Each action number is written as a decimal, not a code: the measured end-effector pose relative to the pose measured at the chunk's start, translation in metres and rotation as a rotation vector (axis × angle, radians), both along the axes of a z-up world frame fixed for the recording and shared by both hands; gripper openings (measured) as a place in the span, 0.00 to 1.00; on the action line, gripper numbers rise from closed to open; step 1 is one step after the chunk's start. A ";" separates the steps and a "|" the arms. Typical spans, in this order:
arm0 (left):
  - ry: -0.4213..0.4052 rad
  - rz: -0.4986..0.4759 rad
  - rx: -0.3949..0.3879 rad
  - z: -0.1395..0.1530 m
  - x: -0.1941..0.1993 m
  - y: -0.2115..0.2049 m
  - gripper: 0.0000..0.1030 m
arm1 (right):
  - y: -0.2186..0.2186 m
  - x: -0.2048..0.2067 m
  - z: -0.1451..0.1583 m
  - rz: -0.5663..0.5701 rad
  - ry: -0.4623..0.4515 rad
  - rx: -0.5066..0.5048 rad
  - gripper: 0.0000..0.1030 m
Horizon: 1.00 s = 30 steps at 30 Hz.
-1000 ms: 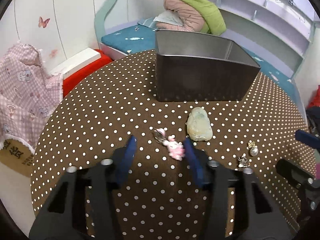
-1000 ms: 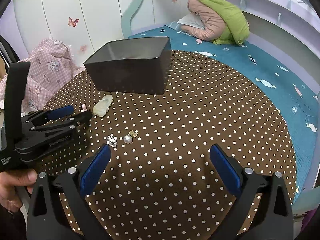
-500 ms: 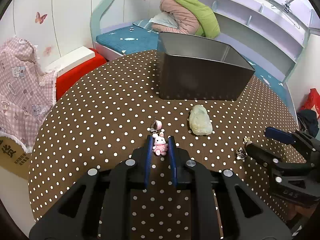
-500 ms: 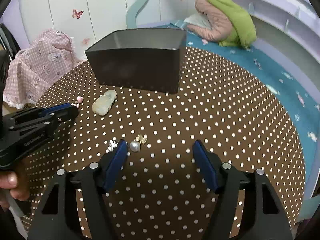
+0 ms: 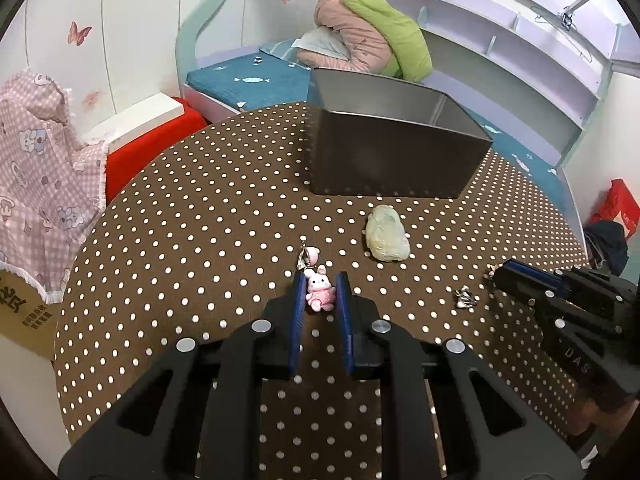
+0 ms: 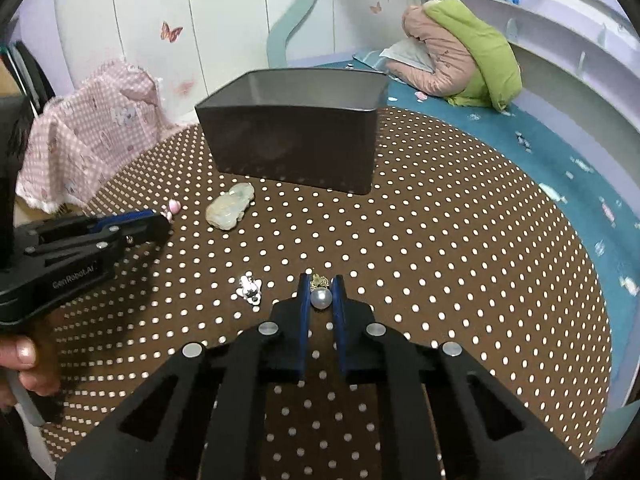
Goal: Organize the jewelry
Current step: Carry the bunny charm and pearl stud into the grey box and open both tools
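My left gripper (image 5: pixel 319 285) is shut on a pink bunny charm (image 5: pixel 319 293) on the brown dotted tablecloth (image 5: pixel 200 216); its small clasp and pink bead (image 5: pixel 307 257) stick out ahead. My right gripper (image 6: pixel 321 287) is shut on a pearl earring (image 6: pixel 321 298) with a gold top. A pale green jade pendant (image 5: pixel 387 233) lies in front of the dark metal box (image 5: pixel 392 148), also seen in the right wrist view (image 6: pixel 230 211). A small silver piece (image 6: pixel 250 289) lies left of the right gripper.
The open metal box (image 6: pixel 296 142) stands at the table's far side. A pink checked cloth (image 5: pixel 36 160) hangs to the left. A bed with a pink and green bundle (image 5: pixel 368 40) lies behind. The left gripper body (image 6: pixel 72 248) shows in the right wrist view.
Both grippers were open a second ago. The left closed on the bunny charm first; the right then moved forward and closed on the pearl earring.
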<state>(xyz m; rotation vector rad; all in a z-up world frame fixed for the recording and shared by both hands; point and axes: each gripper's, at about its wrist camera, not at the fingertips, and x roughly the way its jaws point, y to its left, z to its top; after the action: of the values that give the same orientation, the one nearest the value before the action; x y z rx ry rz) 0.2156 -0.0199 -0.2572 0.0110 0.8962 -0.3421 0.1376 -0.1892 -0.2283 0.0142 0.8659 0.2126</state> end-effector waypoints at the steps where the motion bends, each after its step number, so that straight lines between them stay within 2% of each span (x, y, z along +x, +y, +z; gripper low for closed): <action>1: -0.003 -0.001 -0.001 0.001 -0.002 0.000 0.15 | -0.002 -0.002 0.003 -0.001 -0.003 0.003 0.09; 10: -0.052 -0.006 -0.023 0.029 -0.024 0.009 0.14 | -0.011 -0.010 0.037 0.015 -0.046 0.037 0.09; 17: -0.128 -0.010 -0.039 0.069 -0.032 0.015 0.14 | -0.009 -0.008 0.074 0.040 -0.118 0.039 0.09; 25: -0.211 -0.035 -0.056 0.113 -0.027 0.011 0.14 | -0.004 0.005 0.117 0.077 -0.215 0.023 0.09; 30: -0.253 -0.044 -0.083 0.138 -0.015 0.006 0.14 | -0.001 0.021 0.133 0.100 -0.241 0.023 0.09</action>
<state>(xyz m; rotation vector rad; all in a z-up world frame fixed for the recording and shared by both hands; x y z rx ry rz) 0.2001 -0.0143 -0.1192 -0.0023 0.6319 -0.4094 0.1590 -0.1904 -0.0948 -0.0333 0.6246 0.3114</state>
